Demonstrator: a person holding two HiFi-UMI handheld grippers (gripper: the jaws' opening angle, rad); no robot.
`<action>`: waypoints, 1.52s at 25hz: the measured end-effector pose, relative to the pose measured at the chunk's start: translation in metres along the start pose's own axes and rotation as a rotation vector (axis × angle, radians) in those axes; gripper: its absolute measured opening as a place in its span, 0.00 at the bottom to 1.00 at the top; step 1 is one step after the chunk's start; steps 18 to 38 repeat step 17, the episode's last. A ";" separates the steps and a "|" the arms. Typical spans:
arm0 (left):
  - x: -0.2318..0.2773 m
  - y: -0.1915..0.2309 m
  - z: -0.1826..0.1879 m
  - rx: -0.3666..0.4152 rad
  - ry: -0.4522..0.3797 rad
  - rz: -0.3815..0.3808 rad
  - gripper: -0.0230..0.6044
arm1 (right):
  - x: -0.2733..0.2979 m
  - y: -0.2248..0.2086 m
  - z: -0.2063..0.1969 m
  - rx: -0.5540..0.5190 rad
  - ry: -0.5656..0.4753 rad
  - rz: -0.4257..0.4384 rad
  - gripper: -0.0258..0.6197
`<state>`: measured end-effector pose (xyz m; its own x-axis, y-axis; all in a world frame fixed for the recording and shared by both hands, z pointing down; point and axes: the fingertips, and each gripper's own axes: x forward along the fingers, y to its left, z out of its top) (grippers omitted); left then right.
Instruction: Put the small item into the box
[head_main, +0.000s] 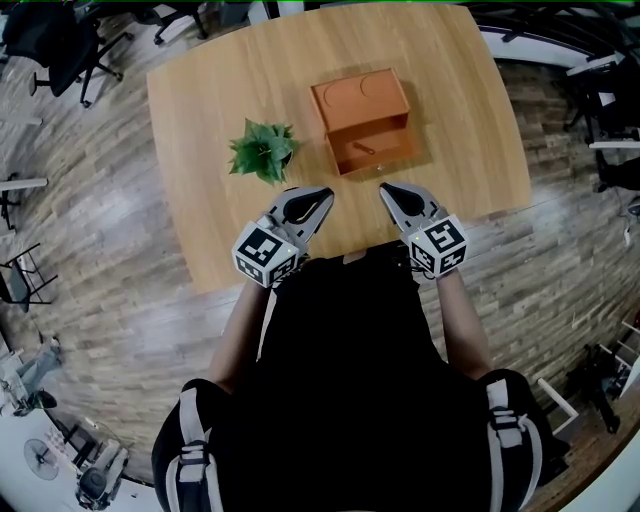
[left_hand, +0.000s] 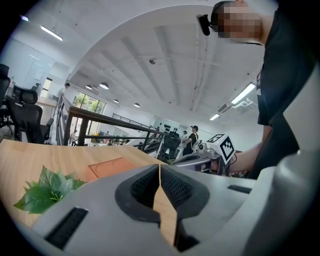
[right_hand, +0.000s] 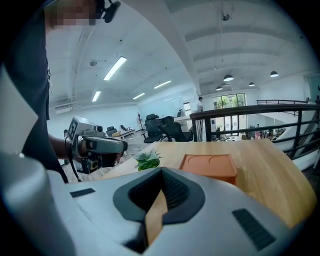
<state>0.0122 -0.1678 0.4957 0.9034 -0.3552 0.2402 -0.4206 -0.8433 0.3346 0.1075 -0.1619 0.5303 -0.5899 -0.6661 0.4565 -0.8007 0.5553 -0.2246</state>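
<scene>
An orange box (head_main: 362, 100) stands on the wooden table (head_main: 210, 90), its drawer (head_main: 375, 150) pulled out toward me. A small thin item (head_main: 362, 148) lies inside the drawer. My left gripper (head_main: 326, 192) hovers over the table's near edge, shut and empty, just left of the drawer. My right gripper (head_main: 384, 188) is beside it, also shut with nothing in it, its tip just short of the drawer front. In the left gripper view the jaws meet, with the box top (left_hand: 107, 167) beyond them. The right gripper view also shows closed jaws and the box (right_hand: 207, 167) ahead.
A small green potted plant (head_main: 263, 150) stands on the table left of the box, also seen as leaves (left_hand: 47, 192) and a plant (right_hand: 148, 161). Office chairs (head_main: 60, 50) stand on the wood floor around the table. A railing (right_hand: 260, 125) runs behind it.
</scene>
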 end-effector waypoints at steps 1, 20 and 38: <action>0.000 0.000 -0.001 0.002 0.001 -0.002 0.09 | -0.001 -0.001 0.002 -0.005 -0.004 -0.004 0.08; 0.006 -0.011 -0.003 0.011 0.025 -0.022 0.09 | -0.010 -0.002 0.000 -0.010 -0.021 -0.012 0.08; 0.006 -0.011 -0.003 0.011 0.025 -0.022 0.09 | -0.010 -0.002 0.000 -0.010 -0.021 -0.012 0.08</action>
